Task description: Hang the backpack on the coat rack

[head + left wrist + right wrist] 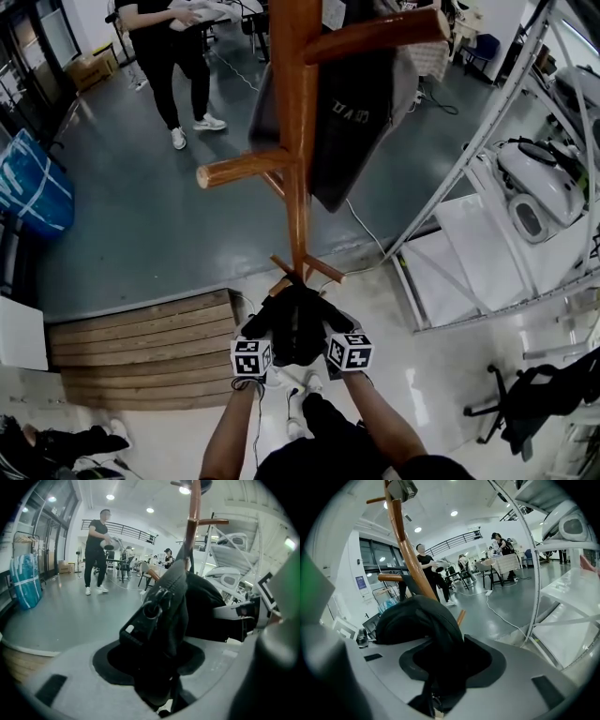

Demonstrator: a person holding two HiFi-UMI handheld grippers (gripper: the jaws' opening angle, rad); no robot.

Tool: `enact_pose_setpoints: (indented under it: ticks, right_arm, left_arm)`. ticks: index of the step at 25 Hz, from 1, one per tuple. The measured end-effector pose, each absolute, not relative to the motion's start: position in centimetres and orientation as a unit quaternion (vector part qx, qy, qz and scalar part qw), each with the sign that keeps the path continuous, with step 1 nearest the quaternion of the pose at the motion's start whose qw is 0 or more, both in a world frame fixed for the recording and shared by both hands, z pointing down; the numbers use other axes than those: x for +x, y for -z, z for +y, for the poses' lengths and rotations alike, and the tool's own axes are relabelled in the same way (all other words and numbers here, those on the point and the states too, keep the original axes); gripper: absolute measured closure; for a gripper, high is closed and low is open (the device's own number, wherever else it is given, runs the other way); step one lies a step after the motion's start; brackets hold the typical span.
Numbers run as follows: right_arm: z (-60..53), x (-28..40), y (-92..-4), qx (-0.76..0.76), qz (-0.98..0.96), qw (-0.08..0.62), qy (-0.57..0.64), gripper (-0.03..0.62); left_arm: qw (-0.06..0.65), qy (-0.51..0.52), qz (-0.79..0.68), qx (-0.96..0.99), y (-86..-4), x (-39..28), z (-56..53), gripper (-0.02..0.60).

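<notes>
The black backpack [298, 323] hangs between my two grippers, close to the low pegs of the brown wooden coat rack [295, 141]. My left gripper [267, 330] is at its left side and my right gripper [332, 328] at its right. In the left gripper view a black strap with a buckle [161, 606] runs through the open jaws of the left gripper [159, 667]. The rack pole [191, 522] rises behind it. In the right gripper view another strap [436, 630] arcs down between the open jaws of the right gripper [445, 667], beside the pole [405, 550].
A dark garment [352, 122] hangs from an upper peg. A person [173, 56] stands on the grey floor beyond, near a blue bag [33, 187]. Wooden planks [141, 347] lie to the left, metal shelving [487, 141] stands to the right, and a chair [525, 394] is at the lower right.
</notes>
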State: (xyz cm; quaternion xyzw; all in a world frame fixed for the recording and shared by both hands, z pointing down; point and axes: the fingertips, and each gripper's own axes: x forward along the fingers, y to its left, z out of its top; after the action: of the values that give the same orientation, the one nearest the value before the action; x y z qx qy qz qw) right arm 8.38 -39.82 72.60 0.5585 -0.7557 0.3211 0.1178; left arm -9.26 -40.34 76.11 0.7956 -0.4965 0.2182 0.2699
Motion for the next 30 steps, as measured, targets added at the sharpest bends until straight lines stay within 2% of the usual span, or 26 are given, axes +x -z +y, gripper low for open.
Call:
enact_pose_setpoints:
  ticks: [9, 24, 30]
  right_arm:
    - [-38.9, 8.3, -72.8, 0.555, -0.754, 0.124, -0.329, 0.398]
    - [-32.1, 7.2, -71.1, 0.553, -0.759, 0.126, -0.32, 0.393]
    - [-27.9, 5.6, -70.2, 0.546, -0.764, 0.126, -0.319, 0.393]
  left_arm:
    - [0.268, -0.21, -0.509, 0.79, -75.3, -10.1, -38.9, 0.348]
    - [0.264, -0.18, -0.524, 0.789, -72.4, -11.7, -32.0, 0.348]
    - [0.241, -0.144, -0.54, 0.794, -69.1, -12.8, -28.2, 0.35]
